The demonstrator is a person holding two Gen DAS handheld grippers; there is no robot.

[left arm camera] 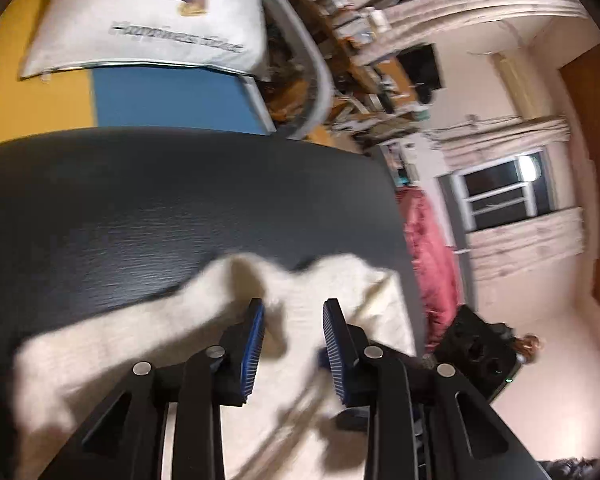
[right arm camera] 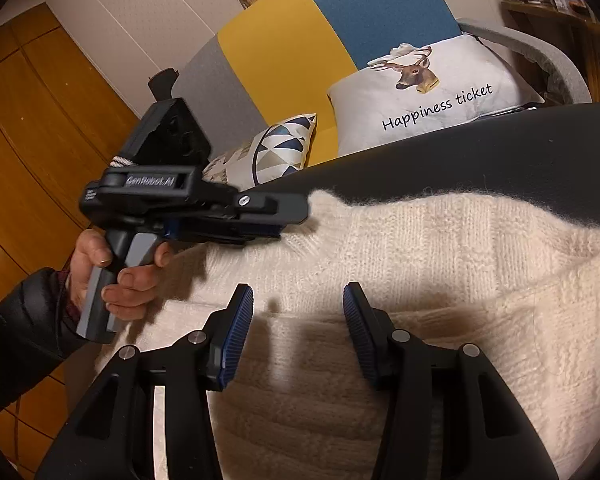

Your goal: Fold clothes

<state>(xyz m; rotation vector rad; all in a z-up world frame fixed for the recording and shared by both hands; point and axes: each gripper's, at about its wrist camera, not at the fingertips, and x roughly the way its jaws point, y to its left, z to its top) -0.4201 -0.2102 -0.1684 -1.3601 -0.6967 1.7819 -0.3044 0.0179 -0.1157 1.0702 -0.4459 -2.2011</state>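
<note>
A cream knitted sweater [right arm camera: 400, 264] lies spread on the black table [right arm camera: 500, 148]. My right gripper [right arm camera: 298, 292] hovers open just above the sweater's near part, with nothing between its blue pads. The left gripper [right arm camera: 296, 210] is held by a hand [right arm camera: 96, 264] at the left, its tip over the sweater's far left edge. The left wrist view is blurred and tilted. There the left gripper [left arm camera: 294, 314] is open over a bunched fold of the sweater [left arm camera: 100, 360], and no cloth is pinched between its fingers.
Behind the table stands a sofa [right arm camera: 284, 40] with grey, yellow and blue panels. A white deer pillow [right arm camera: 432, 92] and a geometric pillow [right arm camera: 276, 148] rest on it. Wooden floor [right arm camera: 32, 120] lies to the left. A red blanket [left arm camera: 428, 248] sits beyond the table edge.
</note>
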